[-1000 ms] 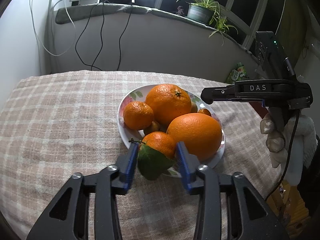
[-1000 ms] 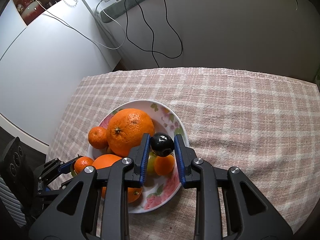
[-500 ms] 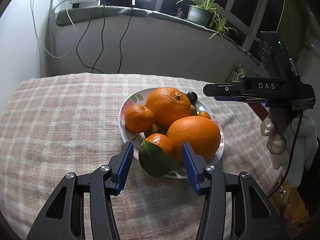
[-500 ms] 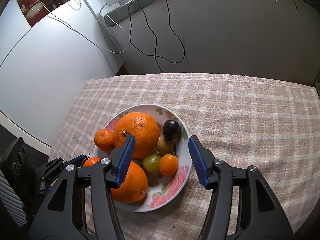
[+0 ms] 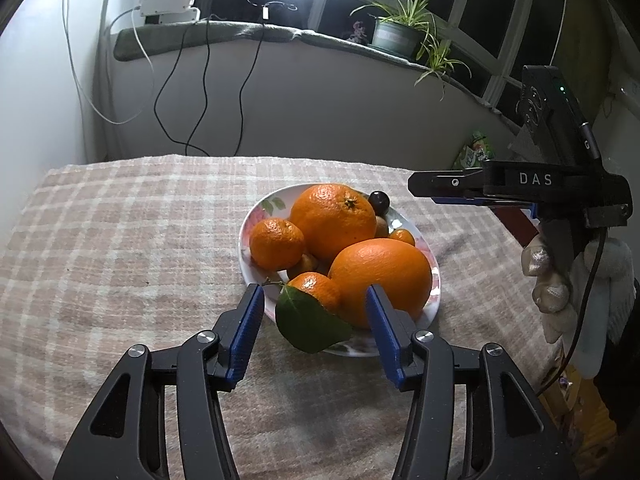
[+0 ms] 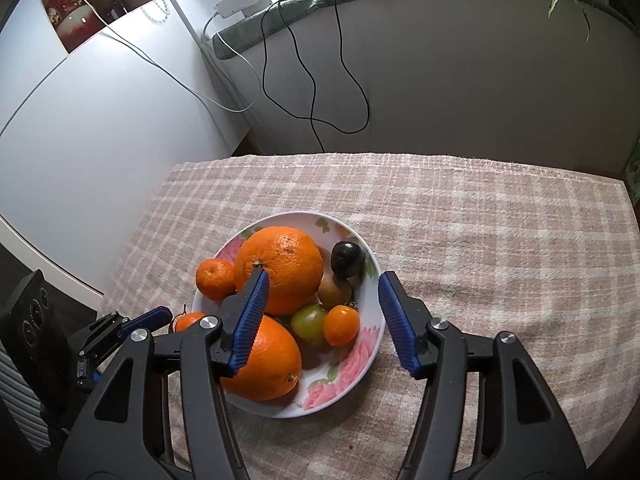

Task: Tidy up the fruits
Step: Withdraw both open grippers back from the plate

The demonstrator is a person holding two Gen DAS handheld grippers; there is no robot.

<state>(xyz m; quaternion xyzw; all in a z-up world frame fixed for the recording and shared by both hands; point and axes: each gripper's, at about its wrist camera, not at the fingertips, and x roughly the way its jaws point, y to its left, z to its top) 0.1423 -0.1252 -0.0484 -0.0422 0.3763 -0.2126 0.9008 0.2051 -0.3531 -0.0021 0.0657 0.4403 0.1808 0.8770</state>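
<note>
You've let go on both sides: left gripper (image 5: 314, 332) and right gripper (image 6: 322, 318) gape wide, empty; mandarin (image 5: 316, 286) and plum (image 6: 347, 259) seemingly settled on the plate (image 6: 340, 376).

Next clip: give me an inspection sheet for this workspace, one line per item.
Surface: table under a plaid cloth.
Job's things: floral plate holding two large oranges, a mandarin, a leafy mandarin, dark plum, brown fruit, green fruit, small orange fruit.
Clutter: nothing seen.
Grippers: left claw open at the leafy mandarin; right claw open above the plate; both empty.
Cables: black cables and a white cable down the wall.
Surroundings: potted plant, power strip on the sill.
</note>
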